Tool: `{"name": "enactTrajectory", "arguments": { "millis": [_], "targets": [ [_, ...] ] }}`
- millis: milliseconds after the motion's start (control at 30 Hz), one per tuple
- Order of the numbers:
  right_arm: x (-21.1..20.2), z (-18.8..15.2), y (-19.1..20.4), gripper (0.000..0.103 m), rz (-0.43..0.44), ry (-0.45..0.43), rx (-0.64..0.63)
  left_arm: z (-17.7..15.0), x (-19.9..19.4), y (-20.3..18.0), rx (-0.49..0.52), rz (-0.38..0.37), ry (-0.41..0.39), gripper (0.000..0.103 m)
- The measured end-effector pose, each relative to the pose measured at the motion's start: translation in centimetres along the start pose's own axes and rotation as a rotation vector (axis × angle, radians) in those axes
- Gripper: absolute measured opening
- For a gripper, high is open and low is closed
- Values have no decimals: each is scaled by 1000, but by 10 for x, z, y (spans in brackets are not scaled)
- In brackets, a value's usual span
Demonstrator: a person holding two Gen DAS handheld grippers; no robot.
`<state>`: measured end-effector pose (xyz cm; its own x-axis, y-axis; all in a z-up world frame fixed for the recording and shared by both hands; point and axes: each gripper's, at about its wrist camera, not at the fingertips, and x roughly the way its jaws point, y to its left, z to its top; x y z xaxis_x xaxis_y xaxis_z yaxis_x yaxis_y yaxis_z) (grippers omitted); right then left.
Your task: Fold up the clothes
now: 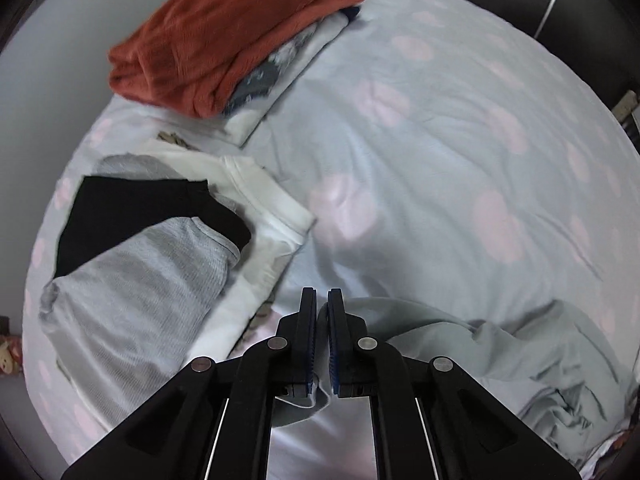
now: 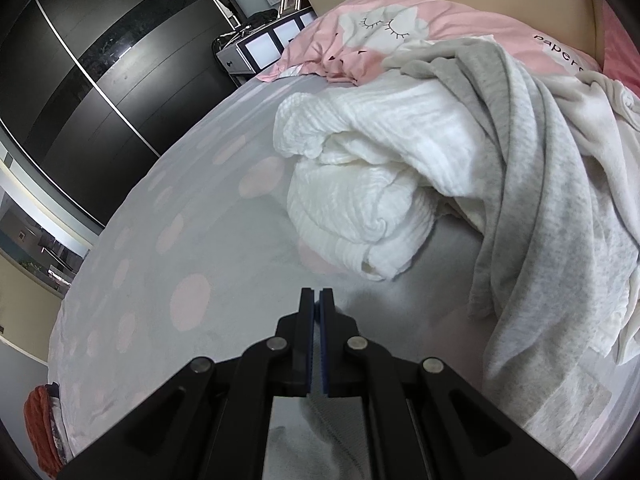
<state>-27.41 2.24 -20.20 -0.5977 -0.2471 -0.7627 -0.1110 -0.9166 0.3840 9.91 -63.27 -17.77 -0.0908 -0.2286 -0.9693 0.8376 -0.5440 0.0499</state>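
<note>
Both my grippers are pinched on cloth: the left gripper point(image 1: 322, 300) has its jaws nearly together with a fold of the pale grey garment point(image 1: 460, 340) caught low between the pads, and the right gripper point(image 2: 316, 300) is clamped on a grey edge that hangs below it — I judge it the same piece, though neither view shows the link. That garment lies crumpled on the bed point(image 1: 440, 120) at my lower right. Folded things sit to the left: a rust stack point(image 1: 224, 36) and a grey-and-black top point(image 1: 140, 248) on a white one. An unsorted heap point(image 2: 460, 168) waits by the pillow point(image 2: 360, 28). So I'm mid-handling one garment — next it wants spreading flat on the clear sheet, both grips kept level and taut.
</note>
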Motion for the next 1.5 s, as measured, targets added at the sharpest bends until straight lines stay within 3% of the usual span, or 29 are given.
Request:
{"name": "enactTrajectory", "arguments": {
  "millis": [100,200,300,467,600,700,767,800,833,900,1133,1200,1333,1367,1400,1500],
  "targets": [
    [1,0,1,2,-5,1,-4,1,11,8,30,13,-5,9],
    [2,-1,1,2,-11,3,-7,-2,9,5,101,26,-26,20],
    [3,-1,2,2,-16,5,-10,-14,-5,-4,245,-1,-36,24],
    [4,-1,2,2,-22,2,-11,-50,-5,-24,522,-12,-12,51],
    [2,0,-2,2,-28,-2,-1,-72,21,-34,609,25,36,53],
    [2,0,-5,2,-31,0,4,-72,43,-35,581,82,55,53],
    [0,1,-5,2,-35,-6,0,-67,53,-33,524,102,65,47],
    [0,1,-5,2,-37,-9,-3,-62,56,-29,476,96,75,25],
    [-1,2,-6,2,-42,-15,-8,-58,57,-26,431,88,76,9],
    [-3,3,-5,2,-53,-29,-21,-49,51,-19,361,75,52,5],
    [-6,18,-3,1,-29,-71,-36,-5,-8,-10,258,74,-100,2],
    [1,21,-5,2,44,-19,-16,6,-18,-12,250,97,-117,2],
    [10,24,-12,7,106,59,-8,14,-31,-12,227,110,-131,2],
    [9,24,-12,13,111,59,-11,15,-34,-14,231,114,-136,2],
    [9,25,-13,25,116,60,-14,16,-34,-16,235,117,-137,2],
    [8,26,-15,44,131,62,-24,20,-27,-19,238,125,-138,2]
  ]
}}
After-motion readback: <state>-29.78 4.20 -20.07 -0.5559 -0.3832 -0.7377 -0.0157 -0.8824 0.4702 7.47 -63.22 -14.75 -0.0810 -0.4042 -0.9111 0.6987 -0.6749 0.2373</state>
